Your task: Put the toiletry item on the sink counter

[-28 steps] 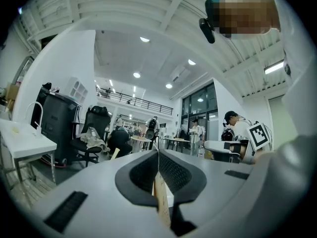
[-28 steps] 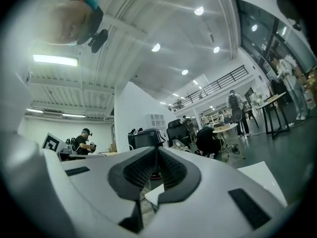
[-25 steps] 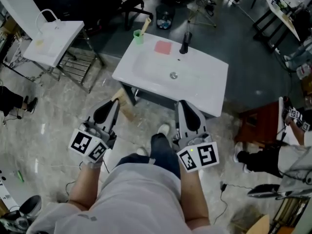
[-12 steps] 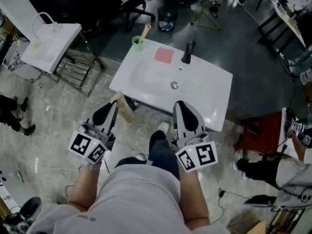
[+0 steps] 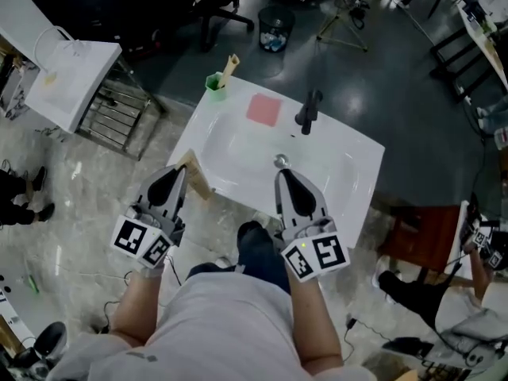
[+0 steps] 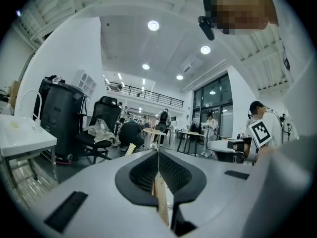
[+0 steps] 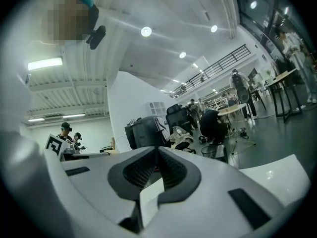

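A white sink counter [image 5: 238,145] stands in front of me in the head view, with a black faucet [image 5: 309,110] at its far edge. On its far left corner a green cup [image 5: 214,83] holds a wooden-handled brush [image 5: 229,66]. Beside the cup lies a flat pink square [image 5: 263,109]. My left gripper [image 5: 178,171] hangs shut just off the counter's left front corner, with nothing held. My right gripper [image 5: 283,175], also shut and empty, reaches over the counter's front edge near the drain [image 5: 279,161]. The closed jaws of the left gripper [image 6: 157,153] and right gripper [image 7: 157,150] fill their own views.
A wooden piece [image 5: 197,178] leans by the counter's left front corner. A second white basin [image 5: 67,70] sits on a metal rack at the left. A waste bin [image 5: 275,28] and an office chair [image 5: 216,8] stand behind. Another person [image 5: 468,292] and a red stool [image 5: 413,213] are at the right.
Both grippers have moved forward toward the sink counter, still shut. The right one now reaches over the counter's front edge, and the counter sits nearer in the head view.
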{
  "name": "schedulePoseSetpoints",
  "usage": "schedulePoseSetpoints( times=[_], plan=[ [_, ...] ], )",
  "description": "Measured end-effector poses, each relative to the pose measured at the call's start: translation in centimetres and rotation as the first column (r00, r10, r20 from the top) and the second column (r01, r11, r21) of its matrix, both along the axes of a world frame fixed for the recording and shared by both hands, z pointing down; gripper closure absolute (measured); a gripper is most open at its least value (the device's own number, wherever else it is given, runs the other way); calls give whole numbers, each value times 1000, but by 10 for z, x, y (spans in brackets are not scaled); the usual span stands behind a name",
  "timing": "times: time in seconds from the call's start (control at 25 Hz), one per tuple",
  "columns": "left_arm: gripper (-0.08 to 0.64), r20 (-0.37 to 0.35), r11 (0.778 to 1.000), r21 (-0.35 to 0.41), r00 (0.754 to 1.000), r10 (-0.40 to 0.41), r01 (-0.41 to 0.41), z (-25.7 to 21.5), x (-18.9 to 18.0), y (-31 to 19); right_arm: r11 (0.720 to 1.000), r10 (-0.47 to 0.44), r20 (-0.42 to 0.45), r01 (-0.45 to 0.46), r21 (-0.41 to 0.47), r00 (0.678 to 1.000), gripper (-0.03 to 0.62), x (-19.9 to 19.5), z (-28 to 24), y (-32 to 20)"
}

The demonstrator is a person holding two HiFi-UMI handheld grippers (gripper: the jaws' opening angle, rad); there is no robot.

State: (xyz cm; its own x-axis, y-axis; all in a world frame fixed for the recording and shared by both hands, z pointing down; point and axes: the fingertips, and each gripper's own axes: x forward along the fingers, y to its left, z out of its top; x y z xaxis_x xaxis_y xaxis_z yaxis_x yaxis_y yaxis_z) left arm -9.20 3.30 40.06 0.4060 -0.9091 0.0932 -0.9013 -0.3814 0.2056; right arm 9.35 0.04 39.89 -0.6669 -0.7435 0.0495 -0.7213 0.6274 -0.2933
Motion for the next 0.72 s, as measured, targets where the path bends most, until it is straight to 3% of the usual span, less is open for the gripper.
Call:
schedulePoseSetpoints(
  times=[0.44,0.72],
  plan=[
    [540,-19,994,12,994,-112,112,-18,-18,-90,998,-63,-1,63,-29,998,563,-9,-16,-105],
    [540,-13,989,20,989,-149,149,-24,-28,-124,996,-84,15,84,-34,996,563,-20,-28,-136]
  ],
)
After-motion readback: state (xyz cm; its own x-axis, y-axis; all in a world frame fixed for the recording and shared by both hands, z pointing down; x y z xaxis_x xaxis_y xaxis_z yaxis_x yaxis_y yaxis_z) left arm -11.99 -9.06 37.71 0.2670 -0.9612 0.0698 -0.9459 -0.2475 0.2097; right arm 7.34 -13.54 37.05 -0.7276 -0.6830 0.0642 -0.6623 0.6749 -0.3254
